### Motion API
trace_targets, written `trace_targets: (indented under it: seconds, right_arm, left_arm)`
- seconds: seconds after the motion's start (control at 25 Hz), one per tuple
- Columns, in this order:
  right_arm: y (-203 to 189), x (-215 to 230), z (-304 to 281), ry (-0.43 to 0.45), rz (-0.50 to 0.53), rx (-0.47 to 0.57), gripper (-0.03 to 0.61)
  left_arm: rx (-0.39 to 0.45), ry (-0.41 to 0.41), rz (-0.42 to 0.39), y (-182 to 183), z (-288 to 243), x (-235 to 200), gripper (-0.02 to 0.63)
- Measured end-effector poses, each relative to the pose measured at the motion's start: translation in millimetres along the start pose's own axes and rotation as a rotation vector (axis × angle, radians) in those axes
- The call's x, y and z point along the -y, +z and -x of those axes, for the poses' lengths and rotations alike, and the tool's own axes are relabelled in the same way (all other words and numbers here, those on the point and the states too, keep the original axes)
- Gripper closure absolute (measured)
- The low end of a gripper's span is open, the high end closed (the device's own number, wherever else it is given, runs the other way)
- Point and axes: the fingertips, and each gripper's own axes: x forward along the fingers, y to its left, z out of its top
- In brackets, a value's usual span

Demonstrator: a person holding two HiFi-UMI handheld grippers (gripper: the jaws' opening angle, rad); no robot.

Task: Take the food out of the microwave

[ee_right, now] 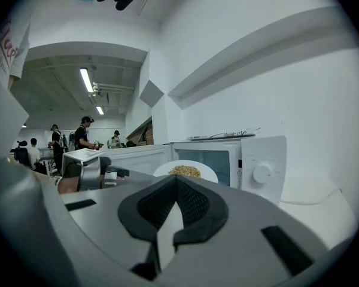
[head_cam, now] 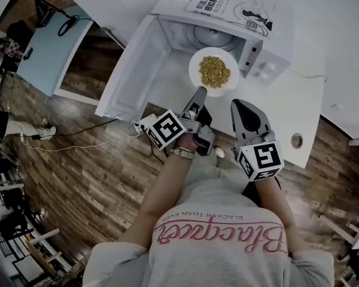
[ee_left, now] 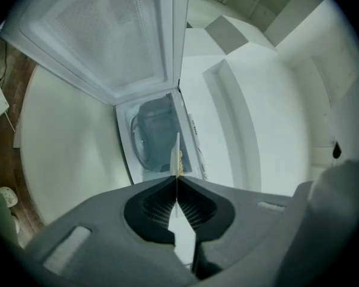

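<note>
My left hand-held gripper [head_cam: 198, 92] pinched the near rim of the white plate [head_cam: 197, 61] of yellow food [head_cam: 215, 72], held just outside the open microwave [head_cam: 260, 61], right of its swung door [head_cam: 131, 70]. My right hand-held gripper [head_cam: 238, 105] was pressed together and empty, near the plate, above the desk [head_cam: 305, 109].

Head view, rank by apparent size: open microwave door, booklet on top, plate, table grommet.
1. microwave door
2. booklet
3. plate
4. table grommet
The booklet lies higher, nearer the camera, so its lead over the plate may be partly perspective.
</note>
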Motion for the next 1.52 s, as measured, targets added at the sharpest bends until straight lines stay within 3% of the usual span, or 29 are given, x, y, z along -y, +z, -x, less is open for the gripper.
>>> trace_targets:
  seconds: [0.4,0.84,1.32,1.52]
  right_arm:
    - [22,12,16,-0.097,0.004,0.074,0.569]
    - [56,9,4,-0.141,0.062,0.120,0.569]
    - [51,29,-16,-0.186,0.094,0.054,0.569]
    - [53,34,-19,-0.186,0.103,0.054,0.569]
  left_arm:
    - [0.031,-0.116,0.021,5,33,48,0.603]
    - [0.023,-0.120,0.072,26,30,67,0.603]
    - [0.035,-0.119,0.177,39,6,61,0.603]
    - [0.040,-0.104,0.183,44,-4,57,0.603]
